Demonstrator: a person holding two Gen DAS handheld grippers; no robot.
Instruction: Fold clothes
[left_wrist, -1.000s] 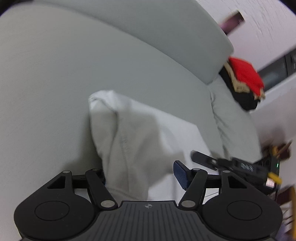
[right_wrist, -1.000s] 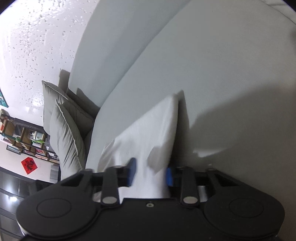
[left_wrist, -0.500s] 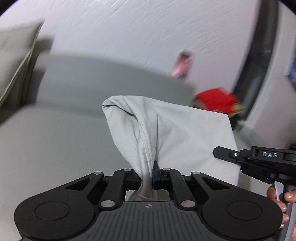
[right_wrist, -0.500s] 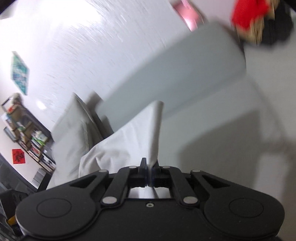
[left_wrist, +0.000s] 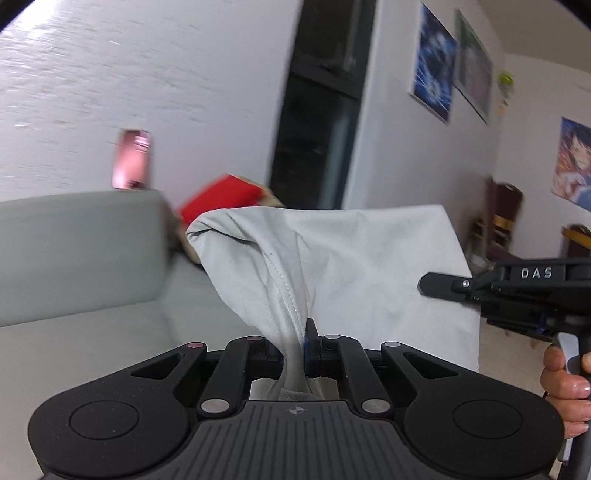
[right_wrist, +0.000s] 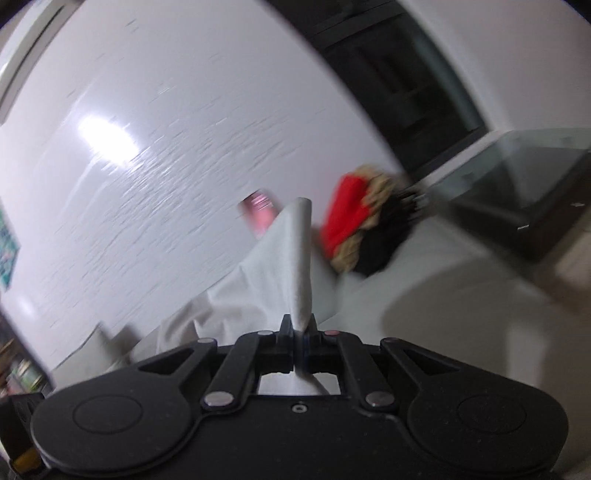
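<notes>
**White garment held up above the sofa**

A grey sofa (left_wrist: 85, 254) stands against a white textured wall (left_wrist: 147, 74), with a red, tan and black clothes pile (right_wrist: 354, 229) at its far end beside a dark doorway (left_wrist: 317, 110); posters hang on the side wall. The left gripper (left_wrist: 295, 350) is clamped on a bunched seam of the white garment (left_wrist: 351, 266). The right gripper (right_wrist: 301, 339), held by a hand (left_wrist: 565, 384), pinches another edge. A second ago both grippers were spread open with the garment lying on the seat; now it hangs raised between them.
</notes>
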